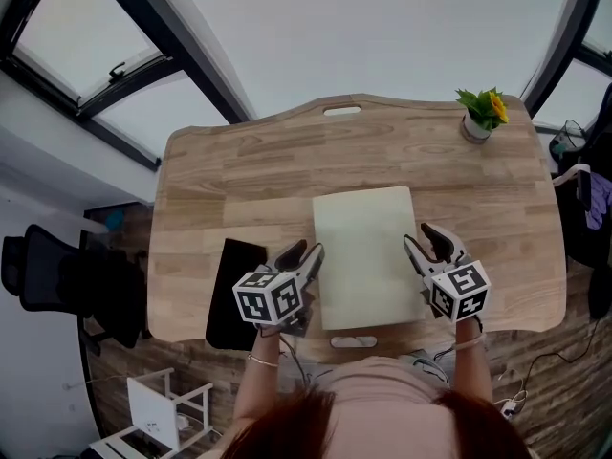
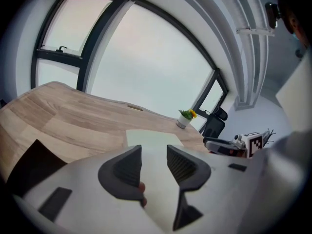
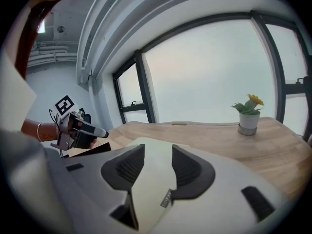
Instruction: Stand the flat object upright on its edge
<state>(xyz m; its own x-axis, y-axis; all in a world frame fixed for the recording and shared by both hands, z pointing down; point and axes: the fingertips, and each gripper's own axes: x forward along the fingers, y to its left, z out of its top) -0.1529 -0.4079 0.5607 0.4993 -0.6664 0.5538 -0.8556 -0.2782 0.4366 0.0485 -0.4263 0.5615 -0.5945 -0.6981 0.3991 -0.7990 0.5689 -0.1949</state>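
A cream flat board [image 1: 363, 251] lies face down on the wooden table [image 1: 239, 180], near its front edge. My left gripper [image 1: 308, 256] sits at the board's left edge and my right gripper [image 1: 426, 242] at its right edge. In the left gripper view, the left gripper [image 2: 154, 155] has a clear gap between its jaws, with the board [image 2: 151, 138] showing through it. The right gripper view shows the same: the right gripper [image 3: 158, 155] is open with the board [image 3: 146, 146] in its gap. Neither gripper's pads press on the board.
A black flat pad [image 1: 234, 290] lies left of the board by the left gripper. A small potted plant [image 1: 481, 113] stands at the table's far right corner. A black chair [image 1: 57, 275] is off the table's left side.
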